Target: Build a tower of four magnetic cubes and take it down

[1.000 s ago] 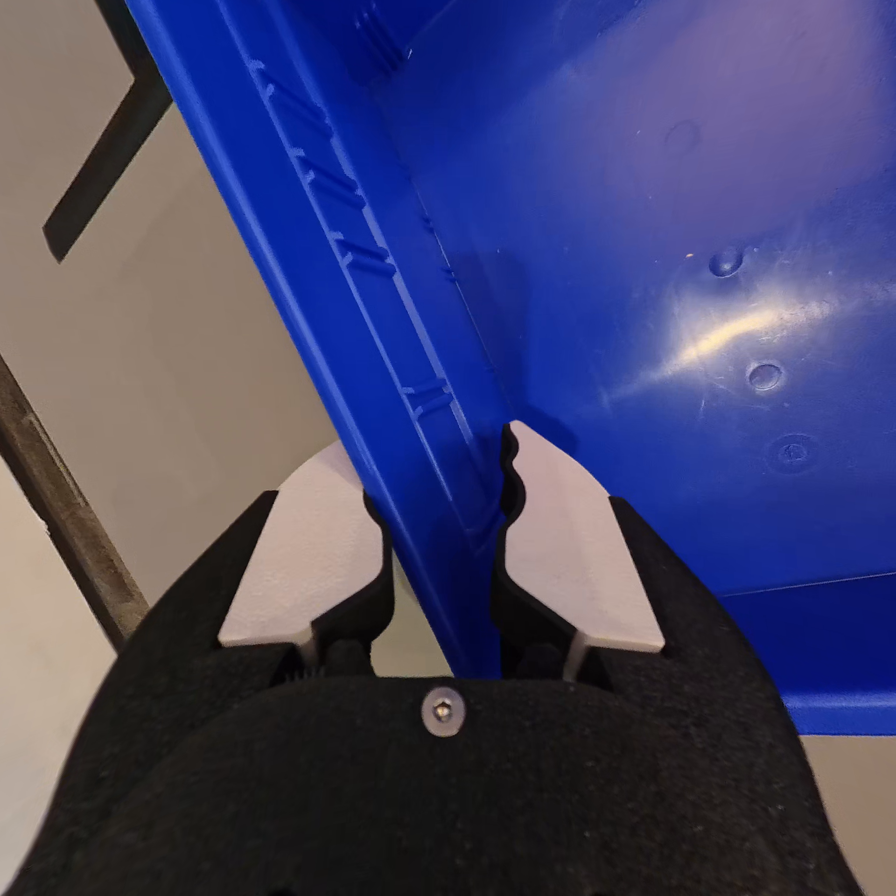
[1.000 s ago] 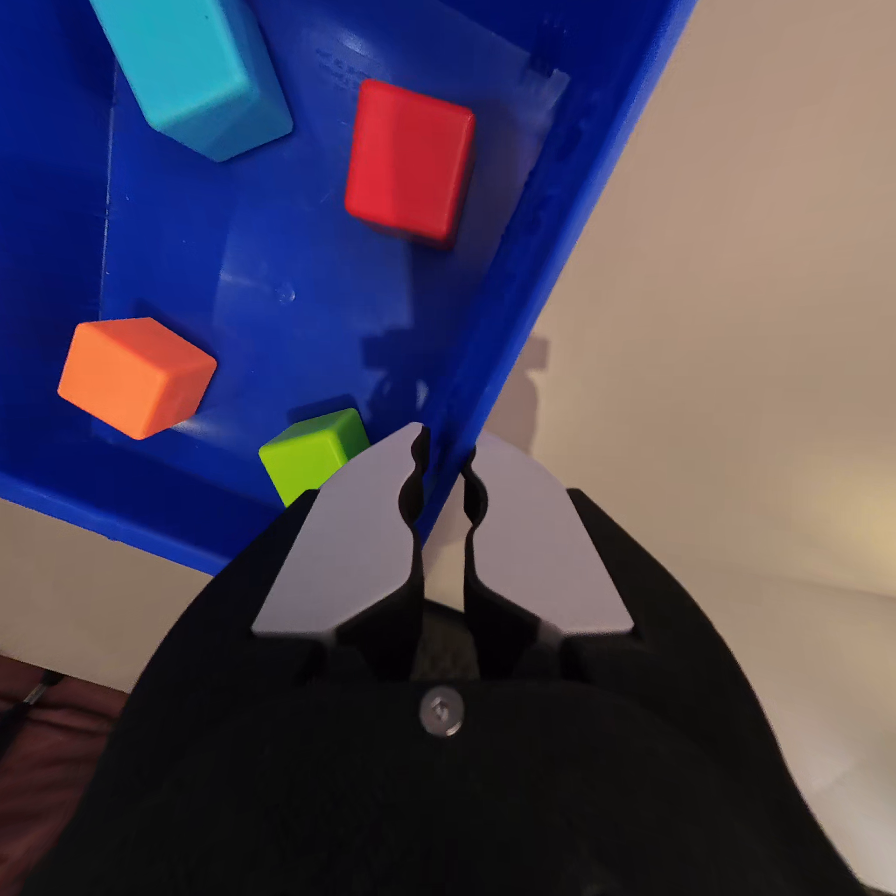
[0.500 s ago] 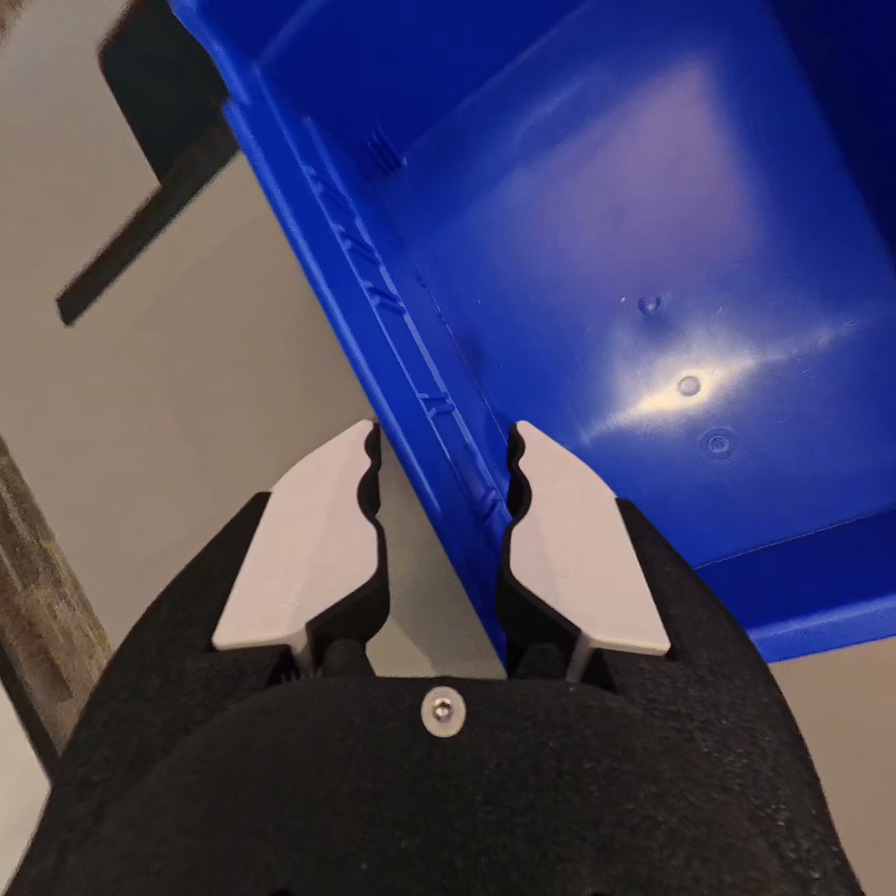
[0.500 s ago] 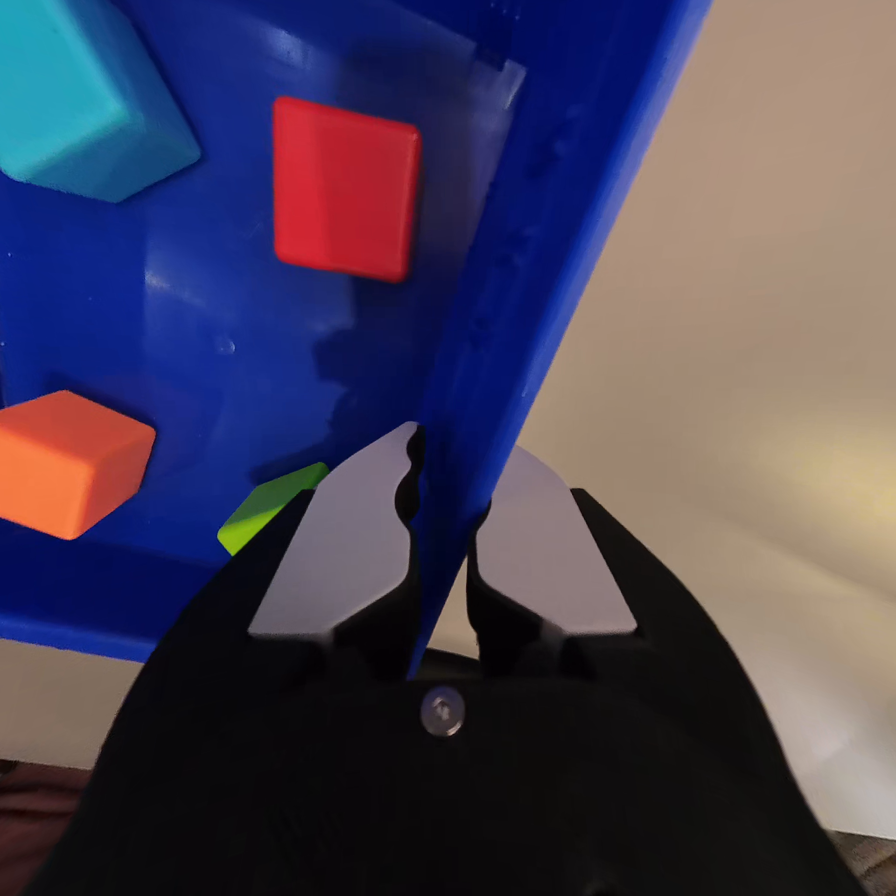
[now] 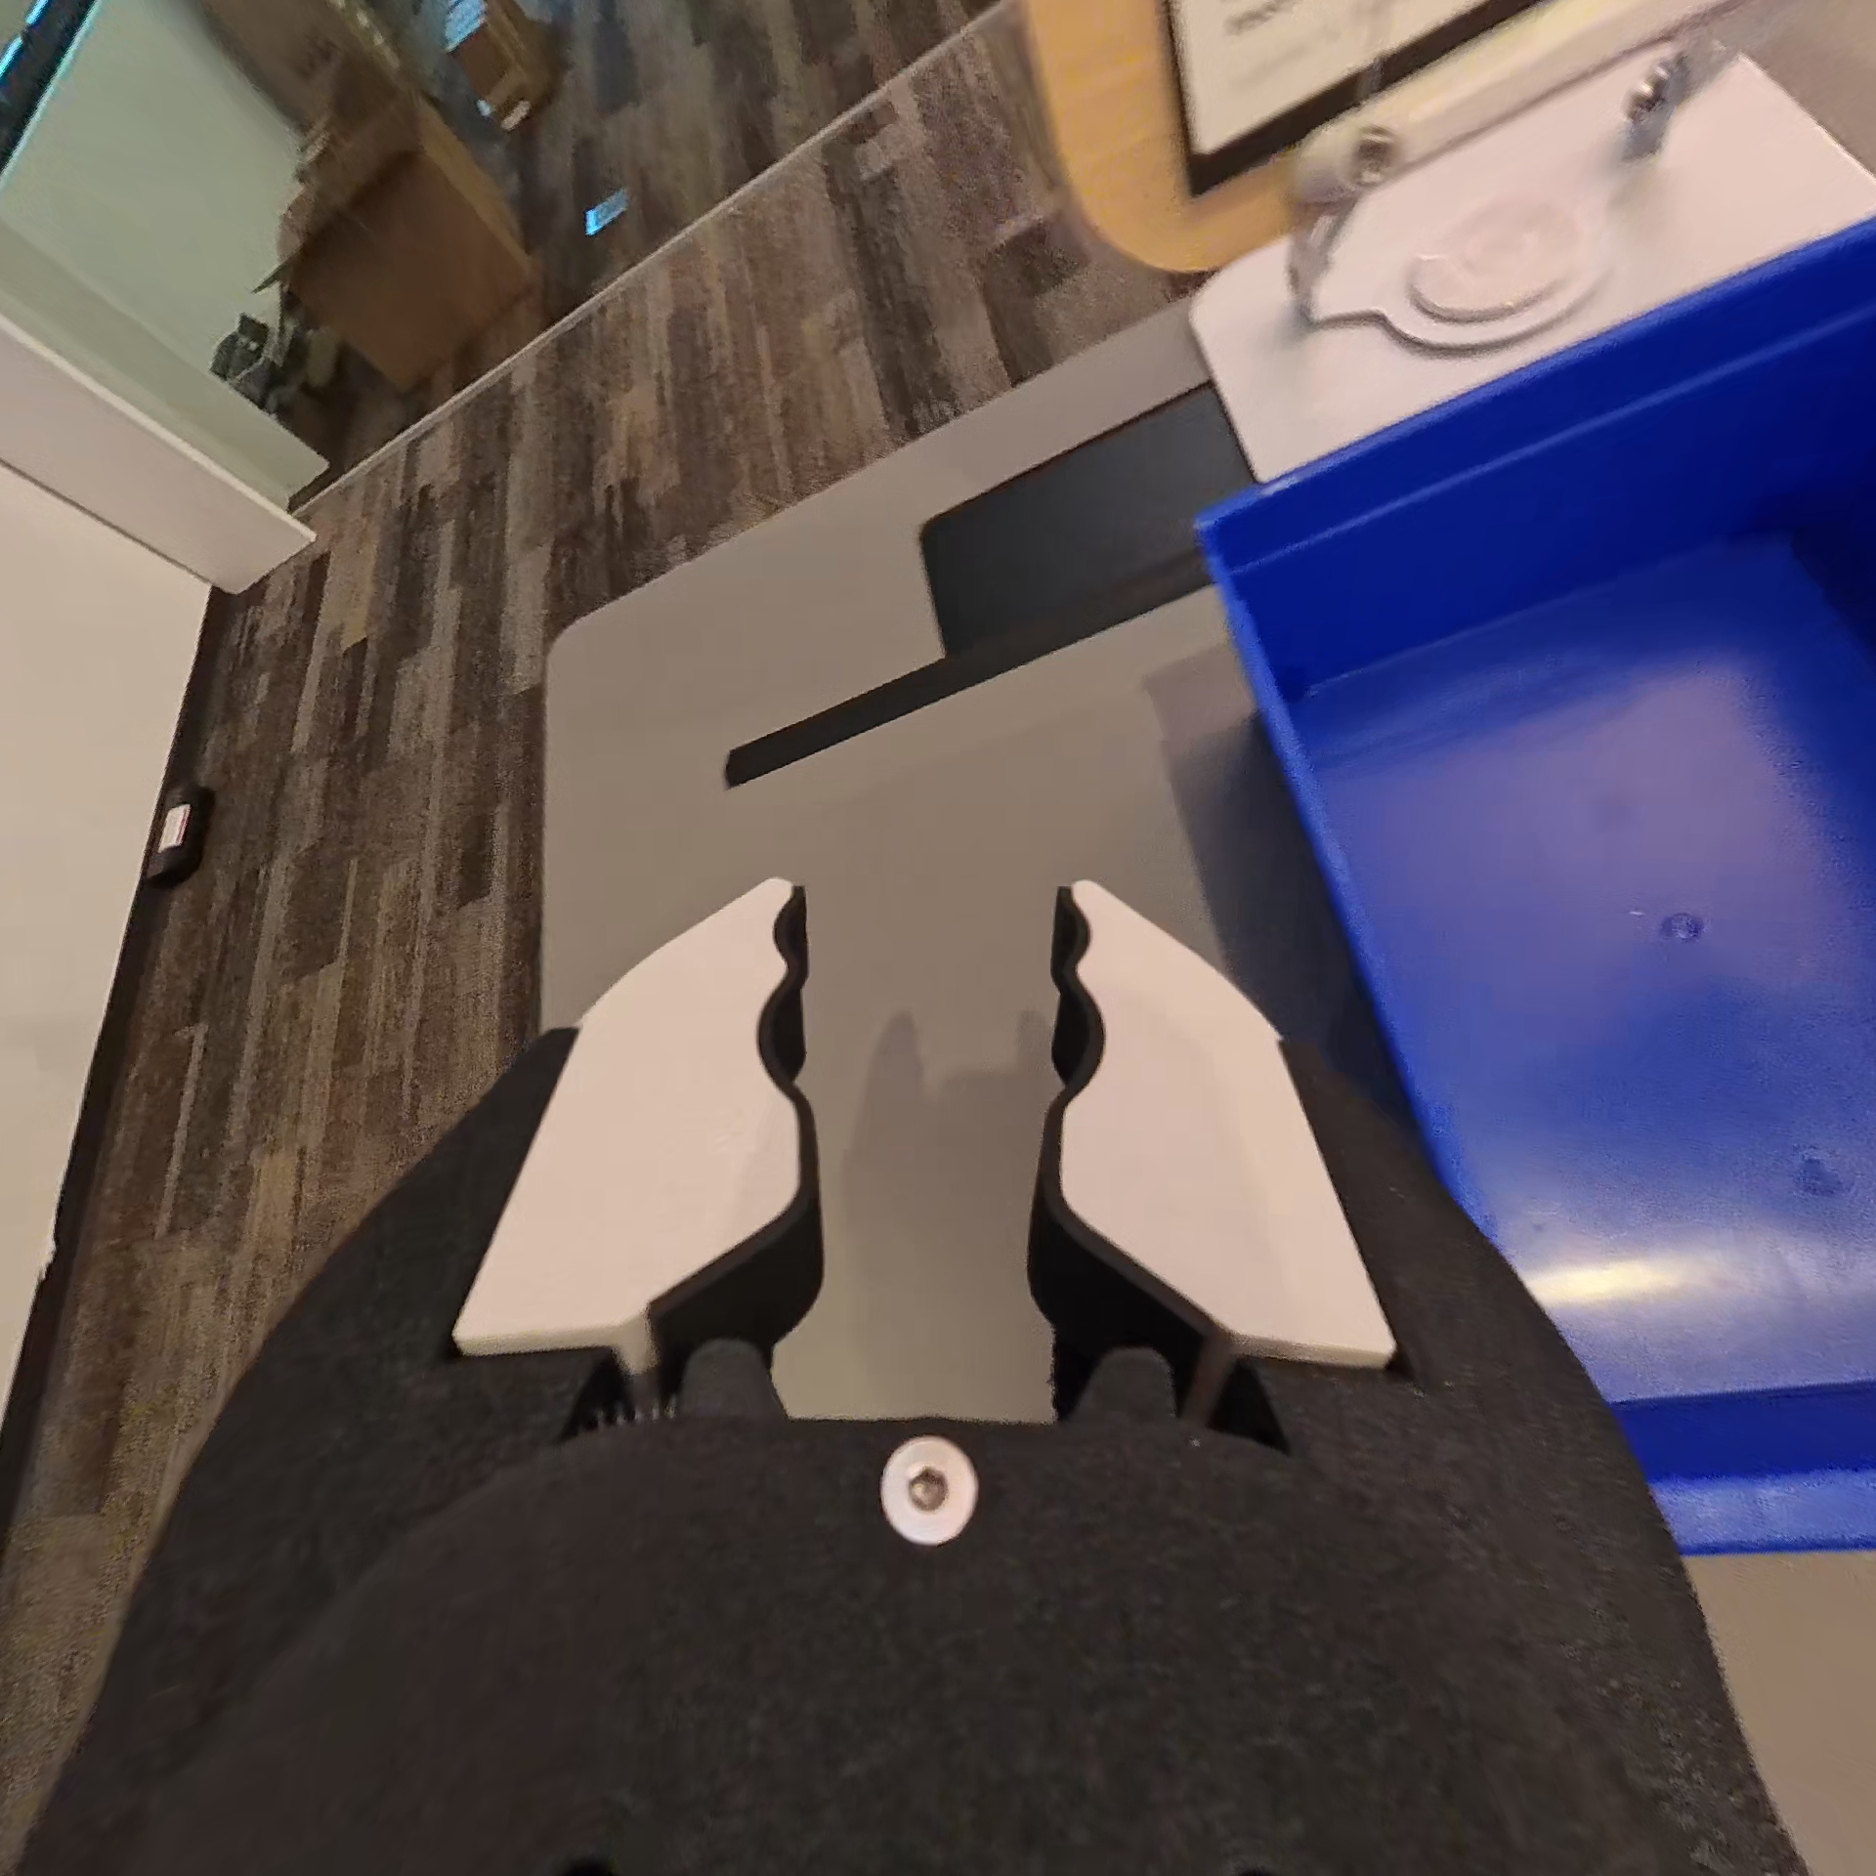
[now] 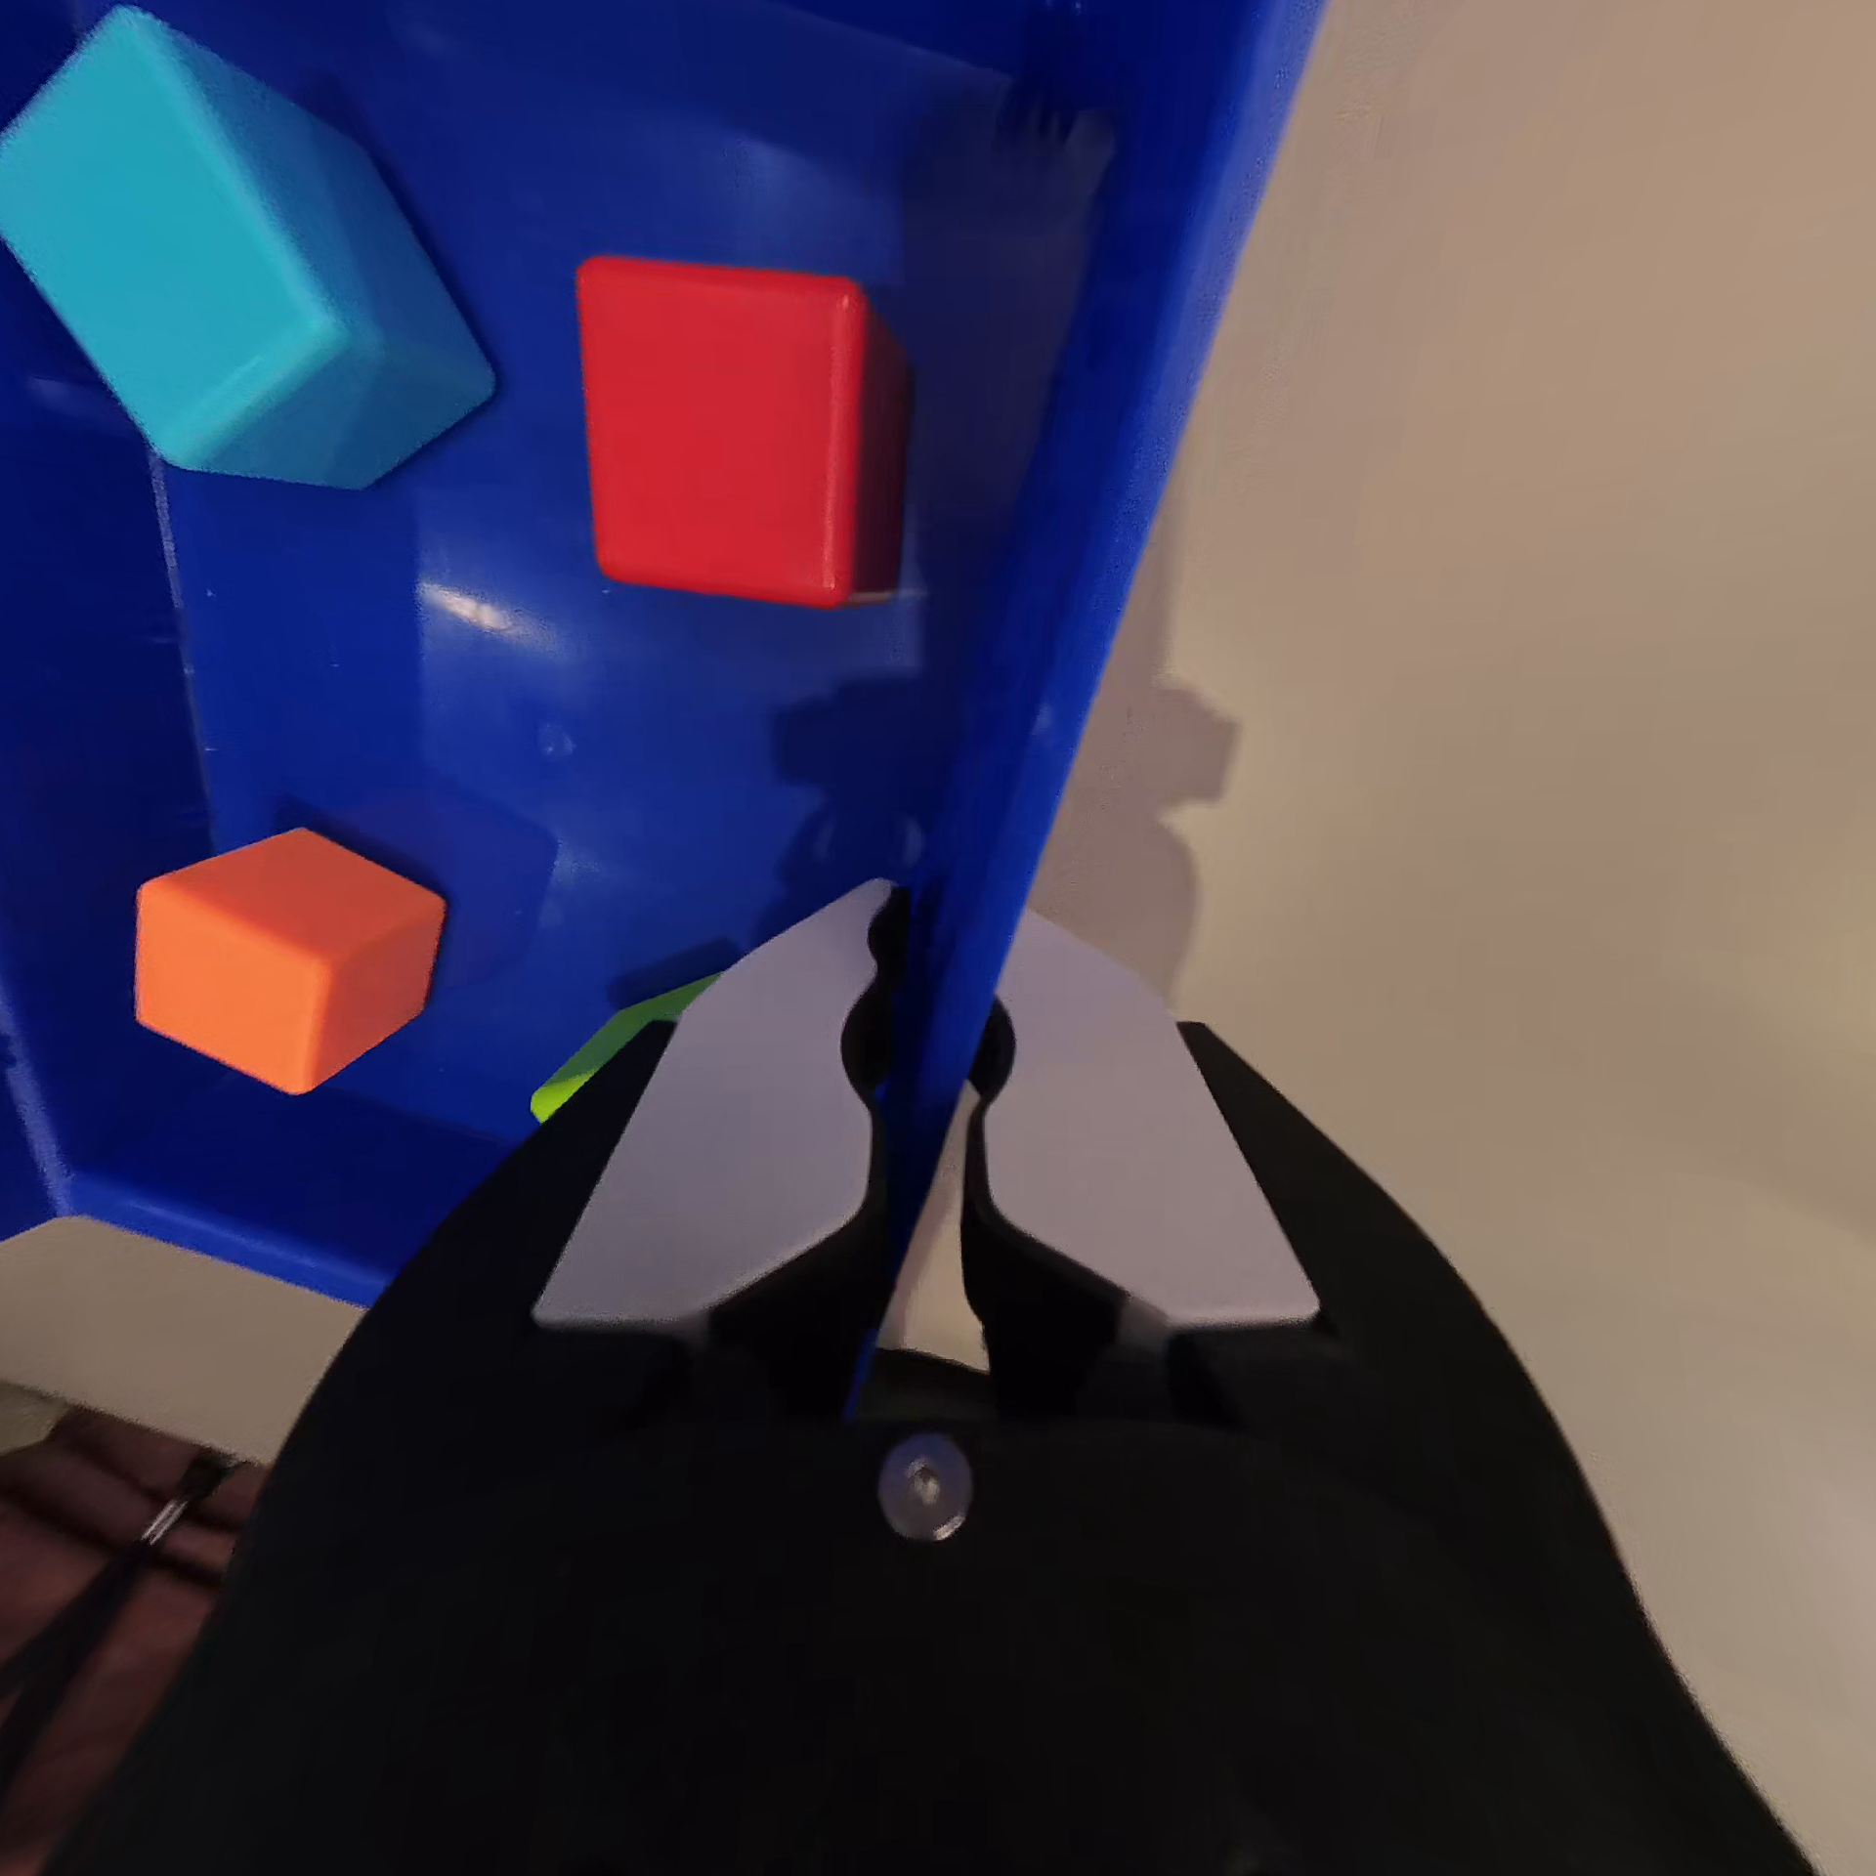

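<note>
A pale worktop (image 5: pixel 914 812) carries a big blue bin (image 6: pixel 1066 508), the largest thing on it. In the right wrist view the bin fills the upper left, from about nine to twelve o'clock.

Four magnetic cubes lie loose on the bin floor, none touching another. The teal cube (image 6: pixel 213 264) sits at eleven o'clock, the red cube (image 6: pixel 721 426) near twelve, the orange cube (image 6: pixel 284 954) at nine, and the green cube (image 6: pixel 629 1046) is mostly hidden behind the tongs, just left of centre.

The right tongs (image 6: pixel 929 964) are clamped on the bin's side wall, one finger inside and one outside. The left tongs (image 5: pixel 929 903) hang spread apart and empty over bare worktop, with the bin off at two to three o'clock.

No tower stands anywhere in sight. Whether the building is yet to begin or the tower is already dismantled cannot be told; either way, every cube is in the bin.
</note>
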`<state>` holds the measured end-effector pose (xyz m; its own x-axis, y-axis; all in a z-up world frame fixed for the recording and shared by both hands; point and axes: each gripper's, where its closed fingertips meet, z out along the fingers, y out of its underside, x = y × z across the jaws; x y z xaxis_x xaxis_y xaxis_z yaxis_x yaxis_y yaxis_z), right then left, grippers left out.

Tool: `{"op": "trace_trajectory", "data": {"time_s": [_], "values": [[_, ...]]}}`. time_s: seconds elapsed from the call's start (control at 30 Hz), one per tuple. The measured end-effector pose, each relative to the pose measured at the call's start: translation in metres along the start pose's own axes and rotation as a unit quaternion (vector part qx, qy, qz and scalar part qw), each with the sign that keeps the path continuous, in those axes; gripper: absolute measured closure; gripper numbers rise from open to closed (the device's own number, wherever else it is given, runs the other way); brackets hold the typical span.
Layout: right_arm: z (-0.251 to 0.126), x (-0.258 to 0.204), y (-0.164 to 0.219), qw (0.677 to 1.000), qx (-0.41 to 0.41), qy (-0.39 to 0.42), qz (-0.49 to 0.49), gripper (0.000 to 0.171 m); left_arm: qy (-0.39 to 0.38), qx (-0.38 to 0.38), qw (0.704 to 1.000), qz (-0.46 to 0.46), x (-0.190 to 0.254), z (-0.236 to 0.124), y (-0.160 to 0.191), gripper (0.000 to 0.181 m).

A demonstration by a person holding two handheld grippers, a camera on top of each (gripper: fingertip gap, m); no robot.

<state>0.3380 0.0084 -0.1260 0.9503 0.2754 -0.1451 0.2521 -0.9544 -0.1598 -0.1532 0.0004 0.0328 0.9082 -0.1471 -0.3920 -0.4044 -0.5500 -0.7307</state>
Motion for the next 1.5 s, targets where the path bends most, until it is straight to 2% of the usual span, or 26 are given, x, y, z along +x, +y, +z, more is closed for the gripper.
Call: {"op": "trace_trajectory", "data": {"time_s": [0.13, 0.3, 0.43, 0.63, 0.8, 0.93, 1.07, 1.2, 1.33, 1.5], "values": [[-0.002, 0.006, 0.001, 0.999, 0.002, -0.050, 0.016, 0.162, -0.010, 0.007, 1.000, -0.017, -0.054, -0.019, 0.015, 0.141], [-0.008, 0.023, 0.014, 0.997, -0.020, -0.065, 0.042, 0.163, -0.021, 0.013, 0.999, -0.044, -0.102, -0.040, 0.041, 0.142], [-0.023, 0.036, 0.028, 0.998, -0.040, -0.044, 0.038, 0.164, -0.067, -0.030, 0.997, -0.028, -0.132, -0.054, 0.068, 0.143], [-0.074, 0.037, 0.033, 0.998, -0.057, -0.005, 0.027, 0.163, -0.018, -0.004, 0.998, -0.058, -0.129, -0.064, 0.070, 0.142], [-0.136, 0.005, 0.004, 0.999, -0.040, 0.012, 0.016, 0.163, -0.010, -0.013, 0.997, -0.072, -0.132, -0.067, 0.077, 0.142], [-0.172, -0.062, -0.041, 0.999, -0.022, 0.007, -0.027, 0.163, 0.000, -0.016, 0.997, -0.078, -0.133, -0.068, 0.082, 0.142], [-0.178, -0.163, -0.091, 0.995, -0.012, -0.023, -0.092, 0.163, -0.003, -0.026, 0.994, -0.103, -0.140, -0.071, 0.092, 0.142], [-0.152, -0.281, -0.131, 0.984, -0.023, -0.058, -0.167, 0.163, -0.007, -0.015, 0.986, -0.166, -0.156, -0.079, 0.102, 0.142], [-0.112, -0.392, -0.155, 0.967, -0.039, -0.097, -0.233, 0.162, -0.036, -0.007, 0.976, -0.213, -0.180, -0.089, 0.118, 0.142], [-0.059, -0.496, -0.168, 0.947, -0.062, -0.156, -0.275, 0.162, -0.053, 0.010, 0.962, -0.267, -0.201, -0.105, 0.133, 0.142]]}}
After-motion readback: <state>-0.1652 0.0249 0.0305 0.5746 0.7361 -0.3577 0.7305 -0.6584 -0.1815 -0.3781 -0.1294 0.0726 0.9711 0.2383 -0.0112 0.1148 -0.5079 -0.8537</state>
